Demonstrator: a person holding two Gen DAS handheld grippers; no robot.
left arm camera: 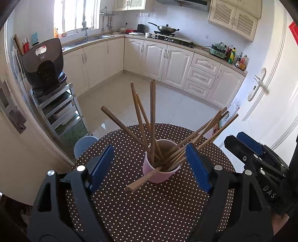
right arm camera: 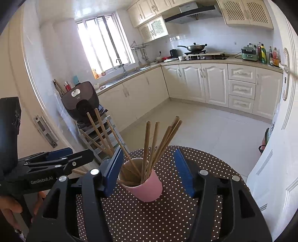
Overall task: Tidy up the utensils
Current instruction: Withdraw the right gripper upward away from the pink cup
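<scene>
All the brown wooden chopsticks [left arm camera: 152, 119] stand in the pink round cup [left arm camera: 160, 174]; both the left gripper [left arm camera: 149, 167] and the right gripper [right arm camera: 149, 173] hang apart and empty, so the task seems nearly done.

A home kitchen: cream cabinets [right arm camera: 193, 82] run in an L under a countertop with a sink [right arm camera: 130, 71] below the window [right arm camera: 104, 42]. A wok [right arm camera: 195, 47] sits on the gas stove [right arm camera: 203, 55] beneath a range hood [right arm camera: 191, 14], with sauce bottles [right arm camera: 268, 55] nearby.

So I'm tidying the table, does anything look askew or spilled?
Nothing is spilled. The pink cup stands upright on the dotted table, but its chopsticks splay in every direction, and one leans low over the rim.
</scene>
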